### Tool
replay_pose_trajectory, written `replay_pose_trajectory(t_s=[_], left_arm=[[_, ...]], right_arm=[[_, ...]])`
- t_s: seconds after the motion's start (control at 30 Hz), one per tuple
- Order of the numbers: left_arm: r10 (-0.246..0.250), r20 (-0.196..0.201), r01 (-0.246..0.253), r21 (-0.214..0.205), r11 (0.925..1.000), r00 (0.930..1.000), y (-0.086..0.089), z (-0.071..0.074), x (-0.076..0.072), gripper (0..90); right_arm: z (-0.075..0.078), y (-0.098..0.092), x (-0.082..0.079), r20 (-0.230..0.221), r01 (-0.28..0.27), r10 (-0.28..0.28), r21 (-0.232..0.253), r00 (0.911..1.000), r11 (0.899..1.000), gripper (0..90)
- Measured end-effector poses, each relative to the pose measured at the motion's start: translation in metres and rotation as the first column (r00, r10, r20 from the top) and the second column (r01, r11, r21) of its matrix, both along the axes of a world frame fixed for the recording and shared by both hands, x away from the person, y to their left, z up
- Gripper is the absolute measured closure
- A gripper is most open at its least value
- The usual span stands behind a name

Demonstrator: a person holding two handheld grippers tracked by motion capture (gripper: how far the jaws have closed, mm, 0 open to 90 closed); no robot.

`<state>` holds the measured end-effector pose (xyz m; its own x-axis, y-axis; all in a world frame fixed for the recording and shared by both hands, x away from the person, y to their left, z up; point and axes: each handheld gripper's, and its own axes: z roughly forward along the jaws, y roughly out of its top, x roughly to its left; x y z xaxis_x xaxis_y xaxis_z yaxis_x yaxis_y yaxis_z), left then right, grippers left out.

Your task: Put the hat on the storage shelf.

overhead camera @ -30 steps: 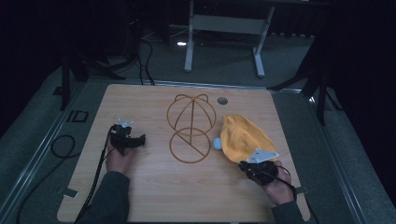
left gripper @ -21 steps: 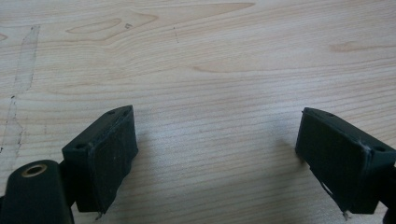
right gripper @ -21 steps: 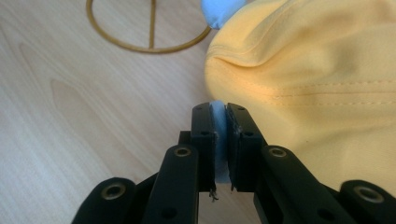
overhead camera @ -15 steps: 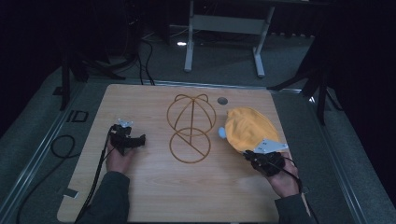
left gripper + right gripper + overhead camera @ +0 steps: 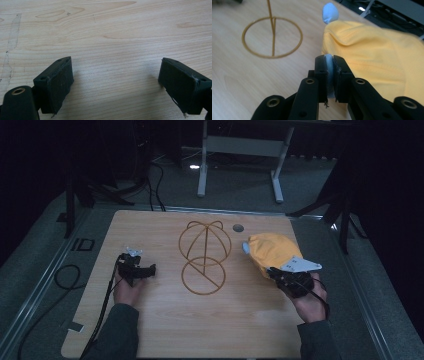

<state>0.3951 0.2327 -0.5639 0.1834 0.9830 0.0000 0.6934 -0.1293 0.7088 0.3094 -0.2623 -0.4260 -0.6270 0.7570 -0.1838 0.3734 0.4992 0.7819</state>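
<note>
I'm pinching the cap [image 5: 372, 57] by its pale brim w/ R gripper [image 5: 330, 65], soft, light, floppy; L gripper [image 5: 116, 82] idling open.

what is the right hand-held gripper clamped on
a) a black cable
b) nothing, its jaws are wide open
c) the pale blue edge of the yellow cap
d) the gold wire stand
c: in the right gripper view the right hand-held gripper has its jaws shut on a pale blue edge of the yellow cap, while the gold wire stand sits apart on the table.
</note>
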Motion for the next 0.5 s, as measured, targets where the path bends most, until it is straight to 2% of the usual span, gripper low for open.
replay_pose_trajectory(t_s=[0.17, 0.33, 0.4, 0.5], left_arm=[[0.000, 0.000, 0.000, 0.000, 1.0000, 1.0000, 0.000, 0.000, 0.000, 12.8], [0.000, 0.000, 0.000, 0.000, 1.0000, 1.0000, 0.000, 0.000, 0.000, 12.8], [0.000, 0.000, 0.000, 0.000, 1.0000, 1.0000, 0.000, 0.000, 0.000, 12.8], [0.000, 0.000, 0.000, 0.000, 1.0000, 1.0000, 0.000, 0.000, 0.000, 12.8]], right_arm=[[0.006, -0.004, 0.001, 0.009, 0.026, -0.026, 0.019, 0.9996, 0.999, 83.1], [0.012, -0.012, 0.000, 0.024, 0.065, -0.067, 0.076, 0.9975, 0.995, 83.0], [0.015, -0.014, 0.000, 0.027, 0.074, -0.077, 0.075, 0.9967, 0.994, 82.9], [0.014, -0.016, 0.001, 0.021, 0.097, -0.098, 0.047, 0.9950, 0.994, 81.6]])
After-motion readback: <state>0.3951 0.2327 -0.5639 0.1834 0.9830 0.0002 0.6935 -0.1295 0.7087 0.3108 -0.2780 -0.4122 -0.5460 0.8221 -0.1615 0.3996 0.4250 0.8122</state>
